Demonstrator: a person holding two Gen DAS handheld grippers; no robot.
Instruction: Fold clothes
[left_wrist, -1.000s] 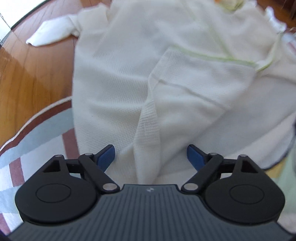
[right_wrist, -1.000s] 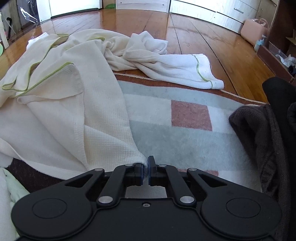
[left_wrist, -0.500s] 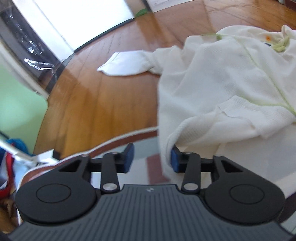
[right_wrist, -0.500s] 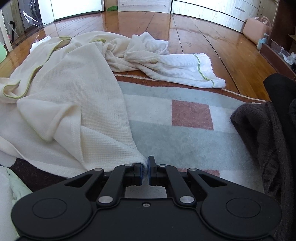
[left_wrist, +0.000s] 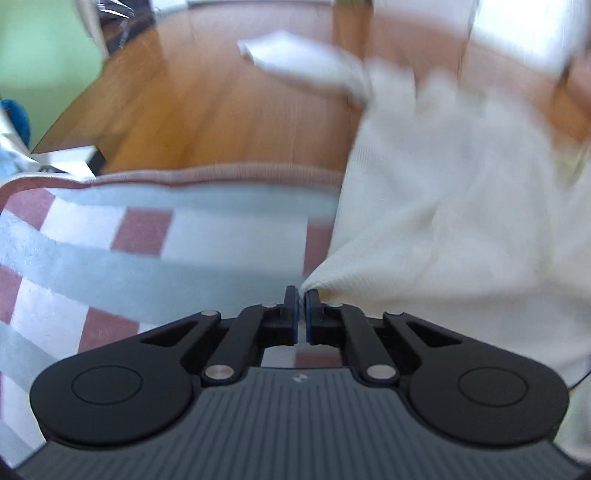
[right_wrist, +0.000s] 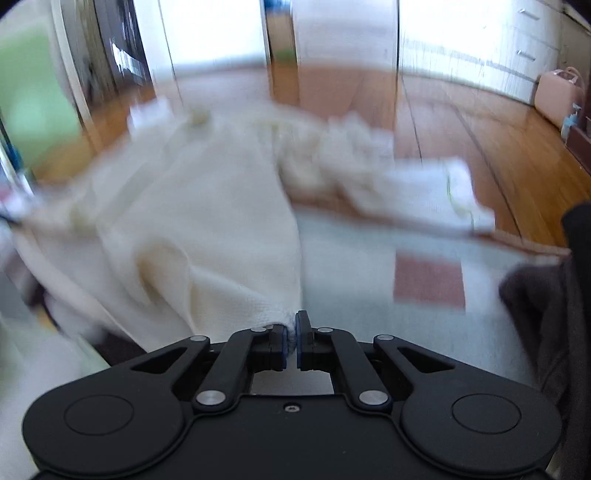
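Fingers of the left gripper (left_wrist: 301, 308) are closed on a corner of the cream waffle-knit garment (left_wrist: 461, 206); those of the right gripper (right_wrist: 291, 338) are pinched on another corner. The garment is draped across the checked rug's (left_wrist: 110, 229) far edge onto the wooden floor (left_wrist: 207, 110). Only slim tips of cloth are held, so a corner could be lost if tension rises, and the bunched sleeve (right_wrist: 406, 177) could be dragged along.
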